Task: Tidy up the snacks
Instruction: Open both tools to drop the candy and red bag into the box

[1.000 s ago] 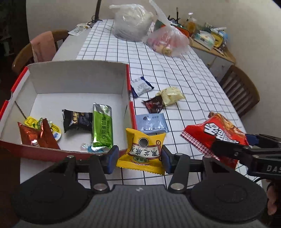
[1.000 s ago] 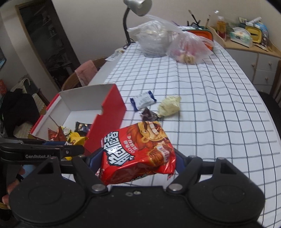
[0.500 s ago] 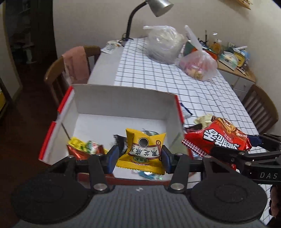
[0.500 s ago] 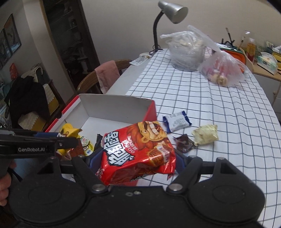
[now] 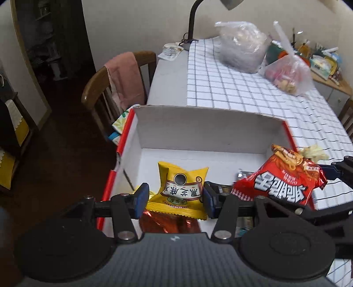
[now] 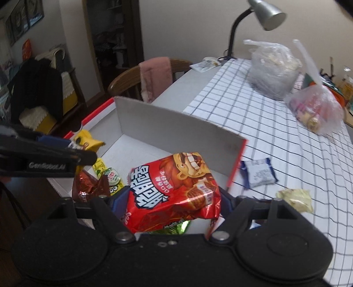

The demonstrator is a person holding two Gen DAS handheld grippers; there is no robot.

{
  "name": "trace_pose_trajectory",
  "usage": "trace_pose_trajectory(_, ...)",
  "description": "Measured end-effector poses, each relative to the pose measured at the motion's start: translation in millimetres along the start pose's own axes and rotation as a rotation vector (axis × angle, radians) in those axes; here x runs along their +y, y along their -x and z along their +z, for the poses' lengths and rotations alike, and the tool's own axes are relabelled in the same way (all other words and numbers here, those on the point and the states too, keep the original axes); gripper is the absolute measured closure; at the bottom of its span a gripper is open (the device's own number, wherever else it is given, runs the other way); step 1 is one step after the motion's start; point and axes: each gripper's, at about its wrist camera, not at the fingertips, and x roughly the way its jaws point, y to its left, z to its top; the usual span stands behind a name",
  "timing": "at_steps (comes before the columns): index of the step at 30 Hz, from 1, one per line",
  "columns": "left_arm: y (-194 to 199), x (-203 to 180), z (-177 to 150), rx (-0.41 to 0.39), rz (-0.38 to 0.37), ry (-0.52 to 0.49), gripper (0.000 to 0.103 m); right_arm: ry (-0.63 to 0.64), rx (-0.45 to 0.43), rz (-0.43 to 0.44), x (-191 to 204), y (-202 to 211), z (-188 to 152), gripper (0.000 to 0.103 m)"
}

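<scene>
My left gripper (image 5: 175,199) is shut on a yellow snack packet (image 5: 179,189) and holds it above the open white cardboard box with red edges (image 5: 198,130). My right gripper (image 6: 171,204) is shut on a large red snack bag (image 6: 172,192), also over the box (image 6: 176,130). In the right wrist view the left gripper (image 6: 72,143) with its yellow packet (image 6: 85,141) shows at the left. The red bag (image 5: 280,183) shows at the right of the left wrist view. Several small snacks lie in the box, among them a brown-red wrapper (image 6: 88,187).
On the checked tablecloth (image 6: 275,132) right of the box lie a blue-white packet (image 6: 259,173) and a pale yellow packet (image 6: 294,198). Two plastic bags (image 5: 240,46) and a desk lamp (image 6: 262,15) stand at the far end. A chair with a pink cloth (image 5: 123,81) stands left of the table.
Both grippers have swung left with their packets, from above the tablecloth beside the box to above the inside of the box. Neither grip has changed.
</scene>
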Motion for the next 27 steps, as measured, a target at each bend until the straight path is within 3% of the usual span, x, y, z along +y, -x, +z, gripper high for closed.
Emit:
trace_pose_trajectory(7, -30.7, 6.3, 3.3, 0.059, 0.022, -0.03, 0.053, 0.023, 0.06, -0.006, 13.4, -32.2, -1.6, 0.025)
trace_pose_trajectory(17, -52.1, 4.3, -4.9, 0.126, 0.03, -0.067, 0.052, 0.029, 0.094, -0.01, 16.5, -46.4, -5.6, 0.025)
trace_pose_trajectory(27, -45.7, 5.7, -9.0, 0.106, 0.004, -0.049, 0.049, 0.001, 0.076, 0.006, 12.8, -34.4, -7.2, 0.022)
